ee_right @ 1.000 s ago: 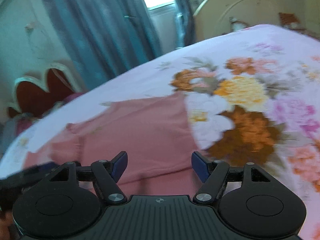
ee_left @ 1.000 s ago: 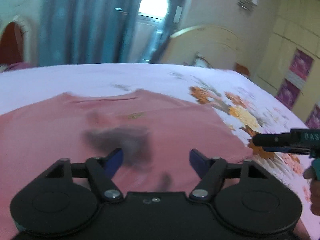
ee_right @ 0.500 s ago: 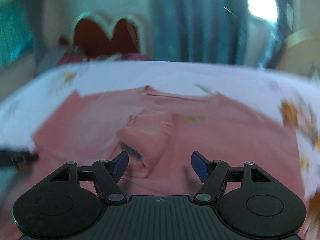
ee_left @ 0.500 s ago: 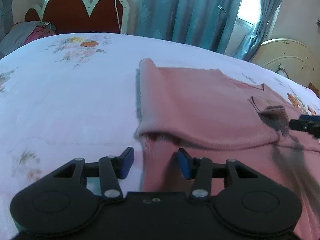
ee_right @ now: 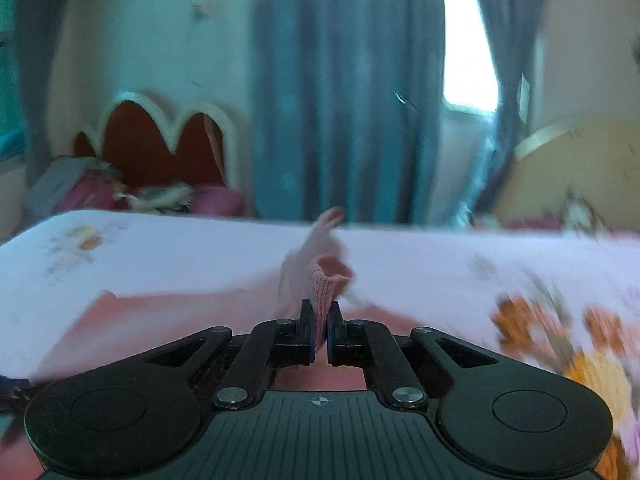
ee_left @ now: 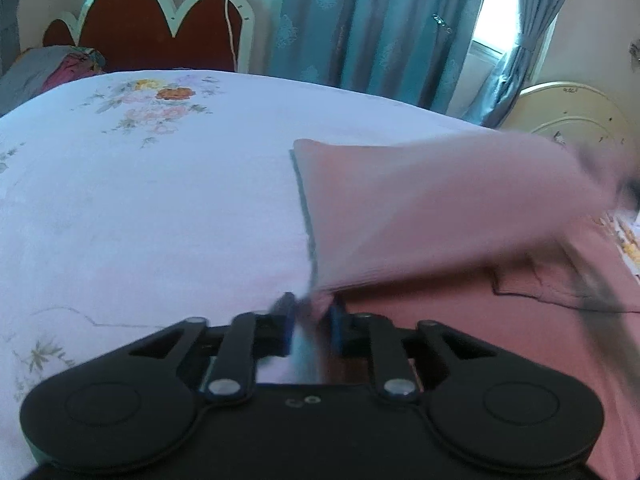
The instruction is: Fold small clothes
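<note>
In the left wrist view the left gripper [ee_left: 312, 322] sits at 6 o'clock with its blue pads drawn close together; its jaws have just been closing, and a bunched corner of the pink garment [ee_left: 420, 216] is pinched between them. From that pinch the cloth rises toward 2 o'clock as a lifted, taut sheet, blurred at its far end, where a dark smear near 3 o'clock cannot be made out. More of the same garment lies flat on the bed at 4 o'clock, under the raised part. The floral bedsheet [ee_left: 152, 208] fills the 9 o'clock side, pale with a flower print near 11 o'clock. Beyond it stand a scalloped red headboard [ee_left: 136, 28] at 11 o'clock and teal curtains [ee_left: 360, 28] at 12 to 1 o'clock.

In the right wrist view the right gripper [ee_right: 319, 334] also has its jaws nearly together; they have just been closing, and they clamp a ribbed pink edge of the garment that stands up between the pads toward 12 o'clock. The rest of the cloth lies blurred toward 9 o'clock on the sheet. Orange flowers on the sheet show at 4 o'clock, and the curtains hang at 12 o'clock.
</note>
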`<control>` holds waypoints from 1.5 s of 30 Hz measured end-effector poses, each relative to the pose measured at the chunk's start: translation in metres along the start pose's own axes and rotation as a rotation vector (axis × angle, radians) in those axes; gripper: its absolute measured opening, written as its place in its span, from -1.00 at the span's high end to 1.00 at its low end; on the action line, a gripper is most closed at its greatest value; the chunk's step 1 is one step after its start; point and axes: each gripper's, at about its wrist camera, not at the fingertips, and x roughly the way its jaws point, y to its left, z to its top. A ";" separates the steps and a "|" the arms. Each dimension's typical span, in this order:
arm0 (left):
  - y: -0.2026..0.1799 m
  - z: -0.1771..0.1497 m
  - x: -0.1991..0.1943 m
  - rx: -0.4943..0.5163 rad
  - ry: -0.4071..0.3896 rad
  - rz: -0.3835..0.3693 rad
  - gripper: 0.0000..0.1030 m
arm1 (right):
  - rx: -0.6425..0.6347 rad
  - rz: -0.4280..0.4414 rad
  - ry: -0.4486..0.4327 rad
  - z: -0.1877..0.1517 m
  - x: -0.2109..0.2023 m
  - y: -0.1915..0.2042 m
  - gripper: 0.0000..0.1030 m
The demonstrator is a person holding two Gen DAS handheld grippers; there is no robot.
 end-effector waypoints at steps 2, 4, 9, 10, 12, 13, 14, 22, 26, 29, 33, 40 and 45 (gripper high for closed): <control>-0.002 0.000 0.002 0.009 0.002 -0.004 0.82 | 0.058 0.018 0.100 -0.024 0.016 -0.016 0.92; -0.003 0.000 0.002 0.006 0.001 -0.001 0.82 | 0.104 0.038 0.122 -0.040 0.016 -0.025 0.92; -0.006 0.002 0.001 0.008 0.006 0.005 0.82 | 0.146 0.049 0.133 -0.054 0.012 -0.032 0.92; -0.007 0.003 0.001 0.013 0.007 0.011 0.76 | 0.145 0.054 0.127 -0.053 0.010 -0.033 0.92; -0.013 0.004 -0.001 0.047 -0.015 0.043 0.61 | 0.142 0.063 0.131 -0.052 0.008 -0.033 0.91; -0.015 0.005 -0.002 0.061 -0.027 0.051 0.56 | 0.152 0.069 0.142 -0.053 0.008 -0.035 0.91; -0.017 0.005 -0.004 0.074 -0.035 0.054 0.55 | 0.173 0.075 0.147 -0.050 0.008 -0.034 0.91; -0.022 0.008 -0.002 0.094 -0.058 0.035 0.82 | 0.318 0.129 0.162 -0.047 0.014 -0.049 0.39; 0.010 0.001 -0.011 -0.143 -0.124 -0.022 0.84 | 0.291 0.171 0.084 -0.040 -0.001 -0.046 0.90; 0.010 -0.005 0.000 -0.113 -0.063 -0.004 0.83 | 0.233 0.138 0.101 -0.044 0.000 -0.041 0.90; 0.008 -0.002 0.000 -0.095 -0.055 -0.004 0.83 | 0.252 0.124 0.165 -0.059 0.009 -0.046 0.90; 0.010 -0.005 -0.016 -0.001 -0.022 -0.020 0.31 | 0.252 0.117 0.169 -0.064 0.000 -0.047 0.90; 0.003 0.001 -0.045 0.030 -0.122 -0.064 0.27 | 0.219 0.093 0.160 -0.058 -0.003 -0.046 0.89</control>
